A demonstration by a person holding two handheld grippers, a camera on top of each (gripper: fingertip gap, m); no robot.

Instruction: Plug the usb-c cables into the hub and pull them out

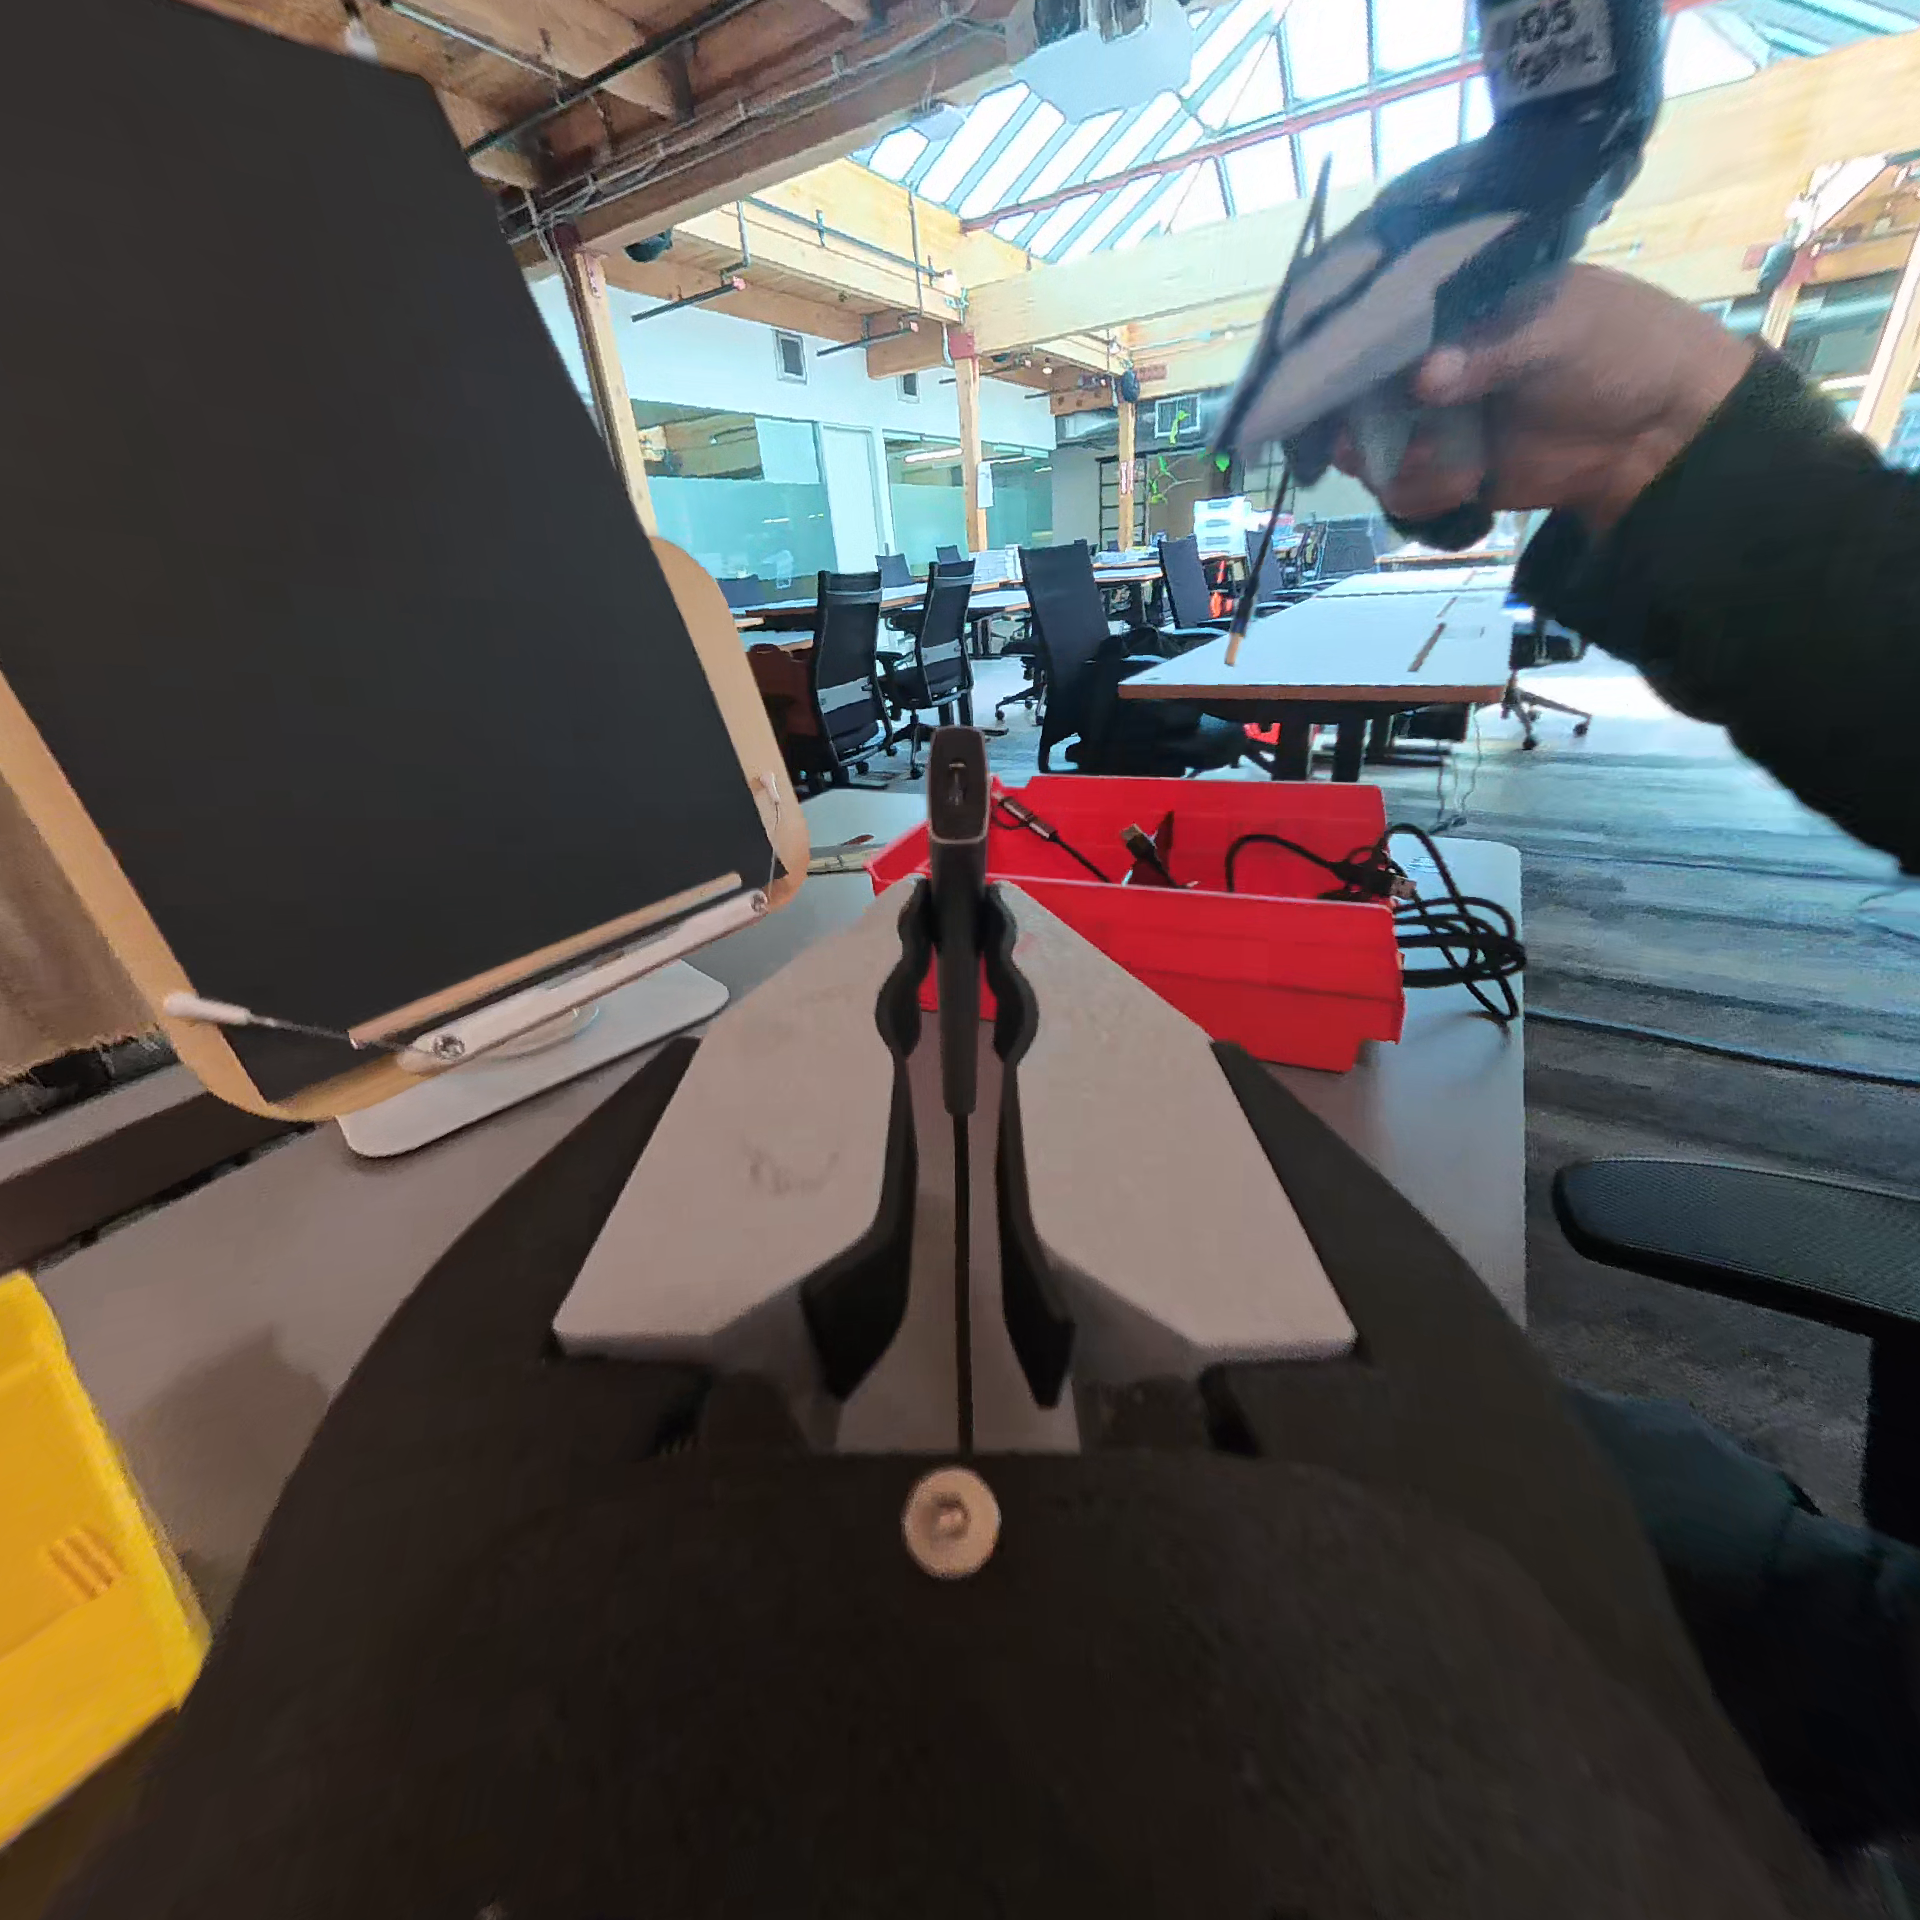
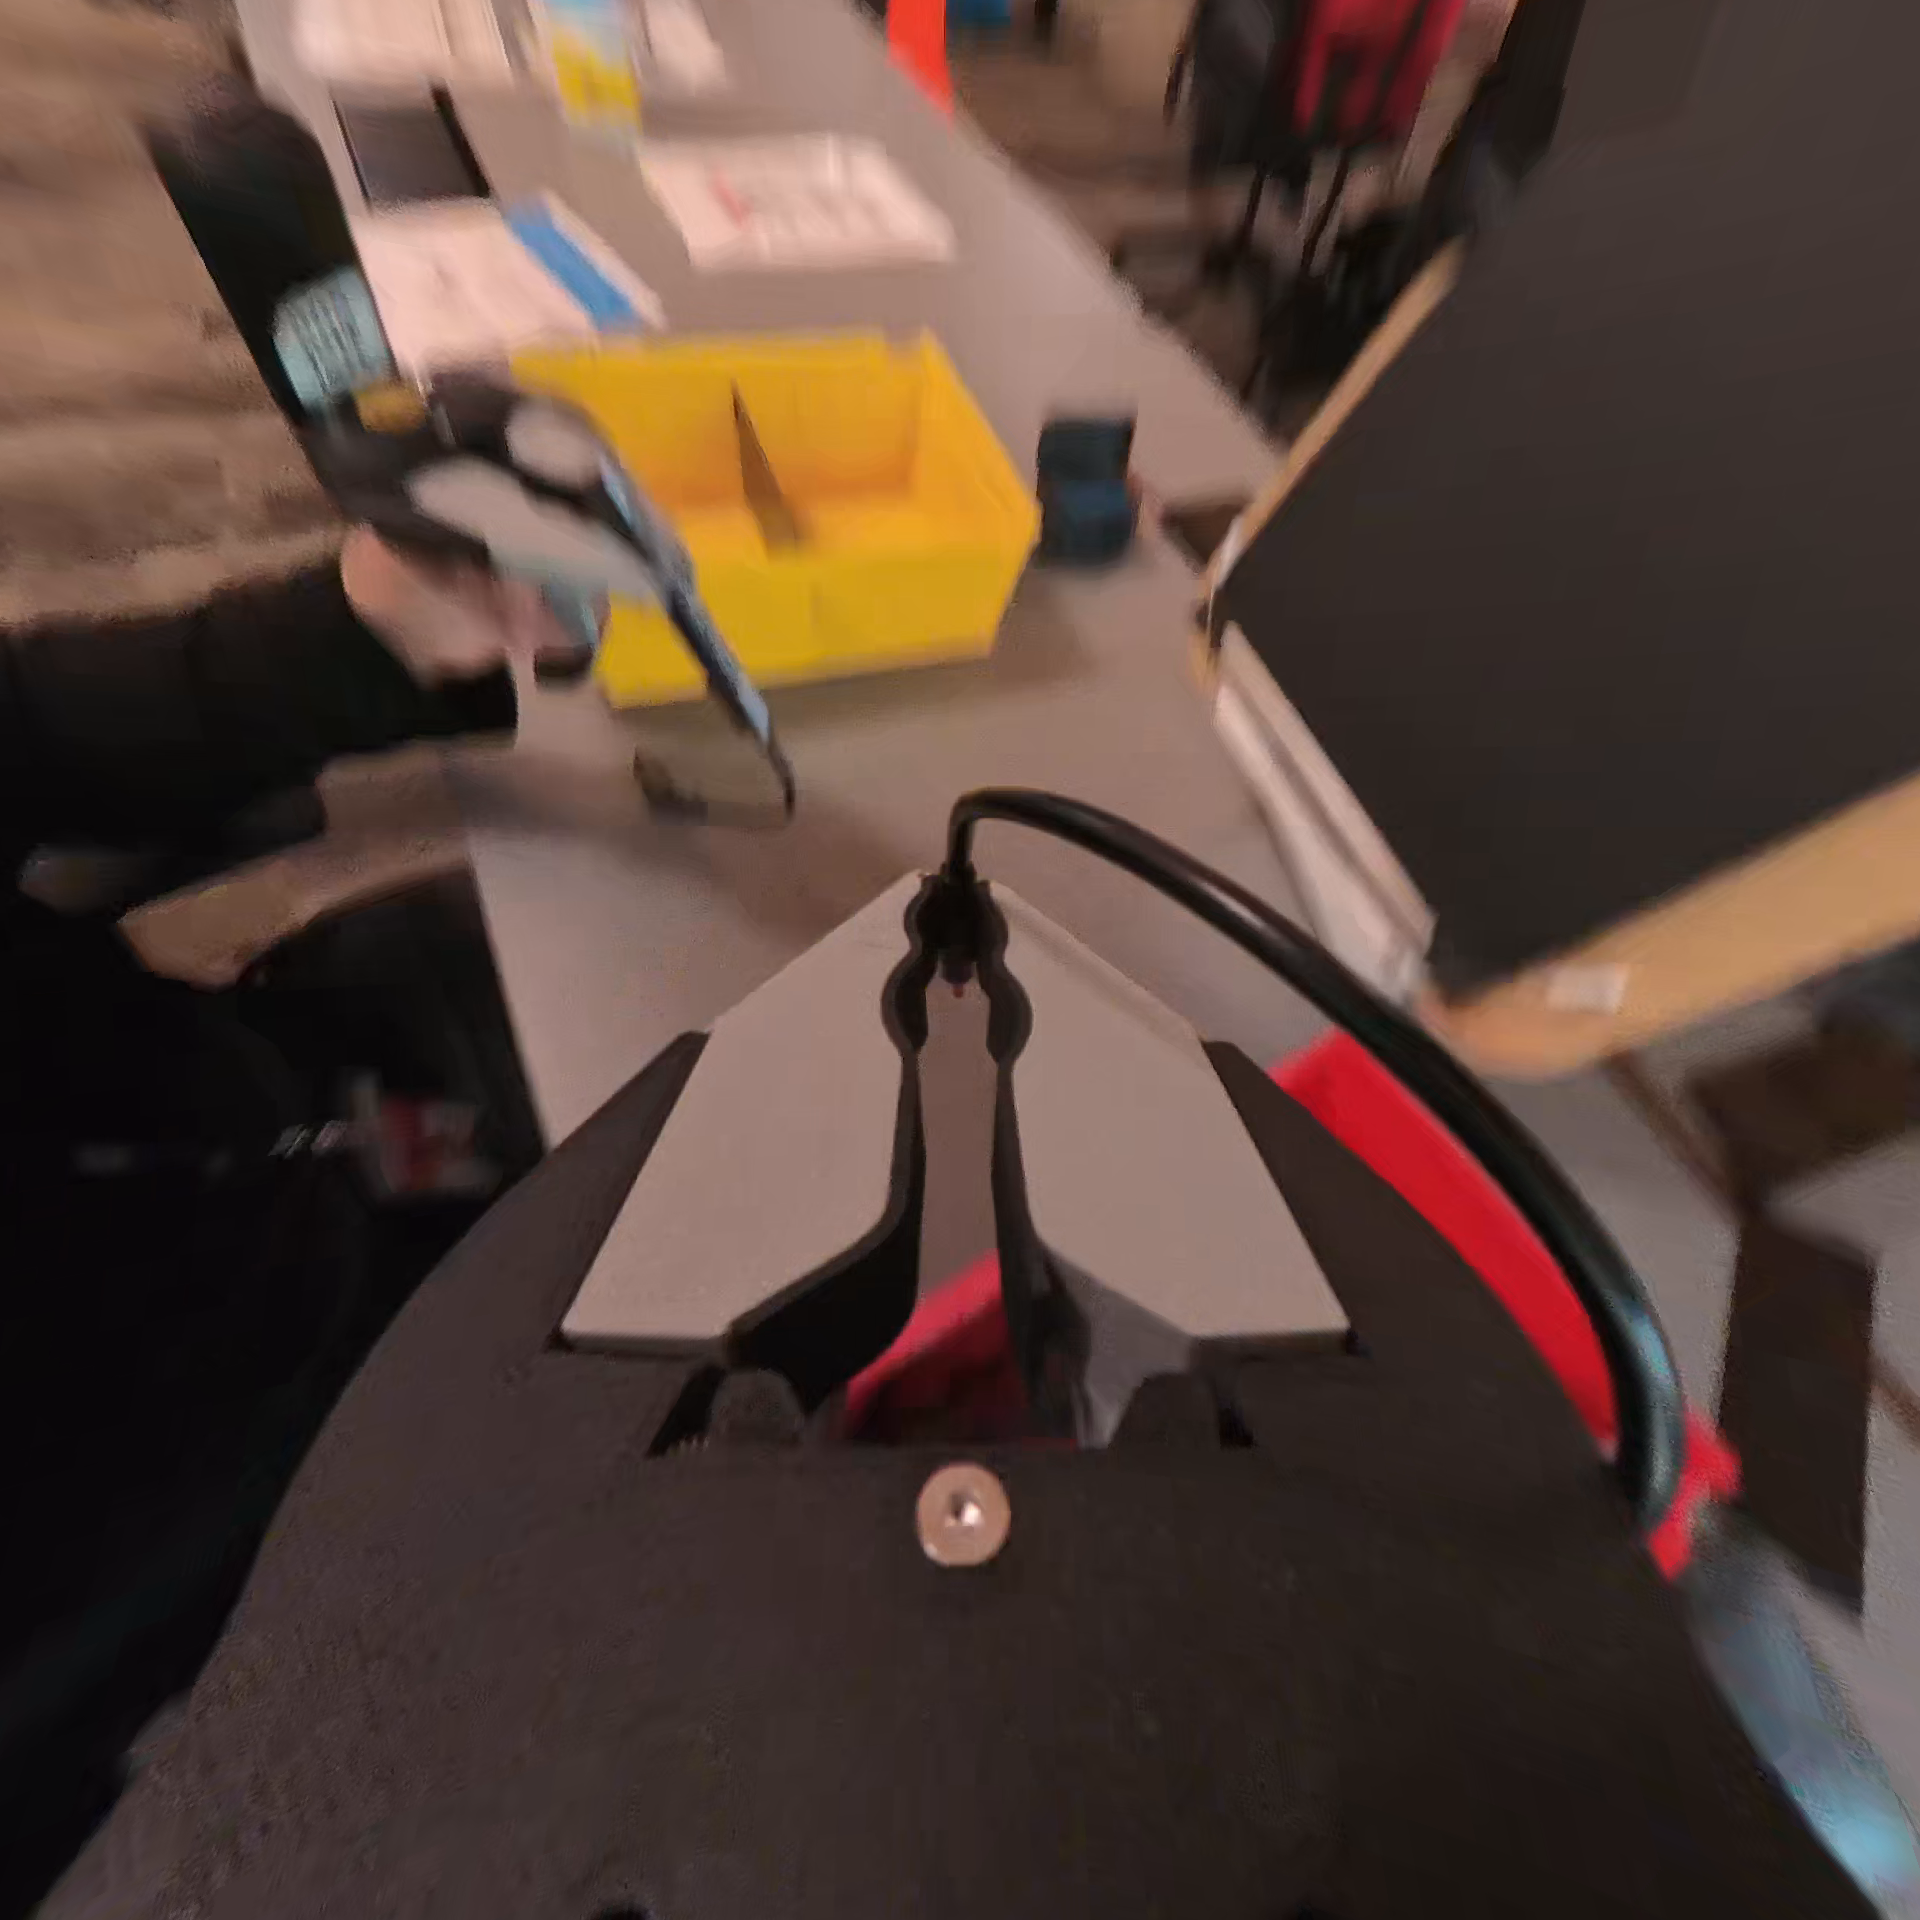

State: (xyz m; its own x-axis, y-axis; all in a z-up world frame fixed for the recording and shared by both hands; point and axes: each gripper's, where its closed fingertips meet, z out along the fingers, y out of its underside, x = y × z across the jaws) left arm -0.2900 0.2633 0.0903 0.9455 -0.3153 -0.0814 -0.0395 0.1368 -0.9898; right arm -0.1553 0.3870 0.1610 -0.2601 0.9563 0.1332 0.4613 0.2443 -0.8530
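Daylight pours through the glazed roof panels (image 1: 1226, 135) at one o'clock in the left wrist view, leaving the open hall bright and the panes nearly blown out. The near black-and-grey left gripper (image 1: 957, 914) is sharp and evenly lit, with soft shadow between its fingers. The far right gripper (image 1: 1382, 312), at two o'clock, is smeared by motion blur, as is the hand around it. Straight lines bow toward the edges, typical wide-angle distortion. The right wrist view is dimmer and blurred almost throughout: the yellow plastic bin (image 2: 831, 520) at eleven o'clock is streaked, while the glossy black cable (image 2: 1299, 966) shows a thin highlight.
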